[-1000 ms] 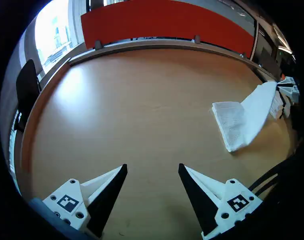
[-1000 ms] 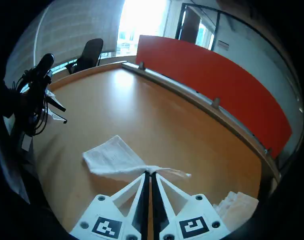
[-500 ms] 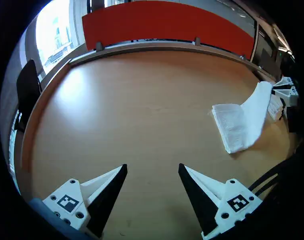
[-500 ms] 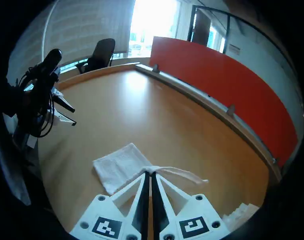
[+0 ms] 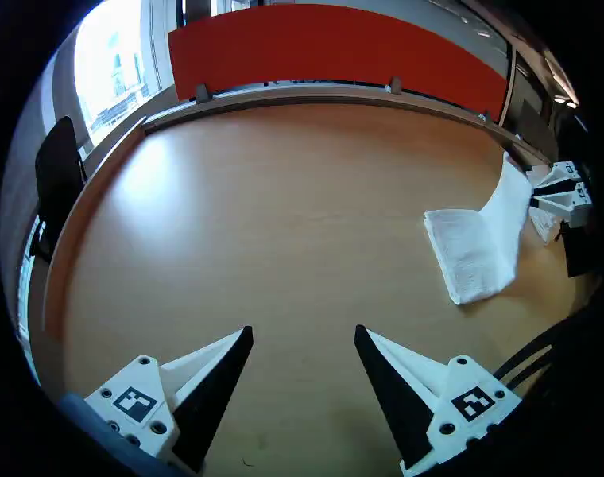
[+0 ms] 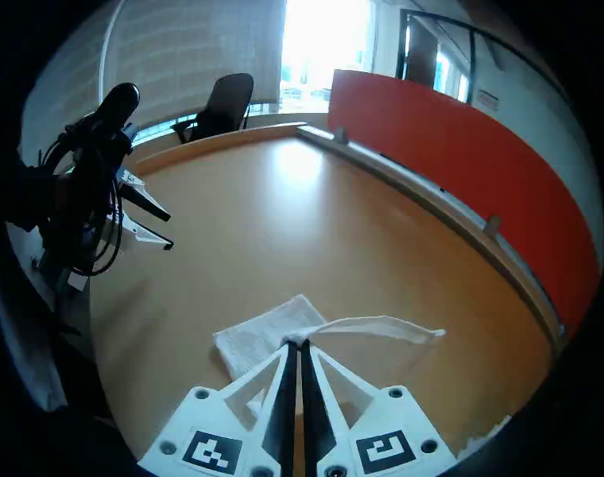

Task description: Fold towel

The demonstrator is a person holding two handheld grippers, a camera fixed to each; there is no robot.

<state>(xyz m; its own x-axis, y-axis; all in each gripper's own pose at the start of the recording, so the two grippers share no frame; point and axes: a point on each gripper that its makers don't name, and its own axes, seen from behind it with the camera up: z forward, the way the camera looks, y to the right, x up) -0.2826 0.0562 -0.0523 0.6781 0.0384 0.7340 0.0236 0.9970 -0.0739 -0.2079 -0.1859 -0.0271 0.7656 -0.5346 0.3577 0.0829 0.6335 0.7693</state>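
Towel point(image 6: 258, 340) edge pinched, right gripper point(image 6: 300, 345) lifting it

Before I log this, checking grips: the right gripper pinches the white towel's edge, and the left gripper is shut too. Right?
No. The right gripper does pinch the edge of the white towel, but the left gripper is open, its fingers wide apart, as the left gripper view shows.

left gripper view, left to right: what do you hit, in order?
In order: black chair → left tongs, open → towel → right tongs, shut on the towel's raised end.
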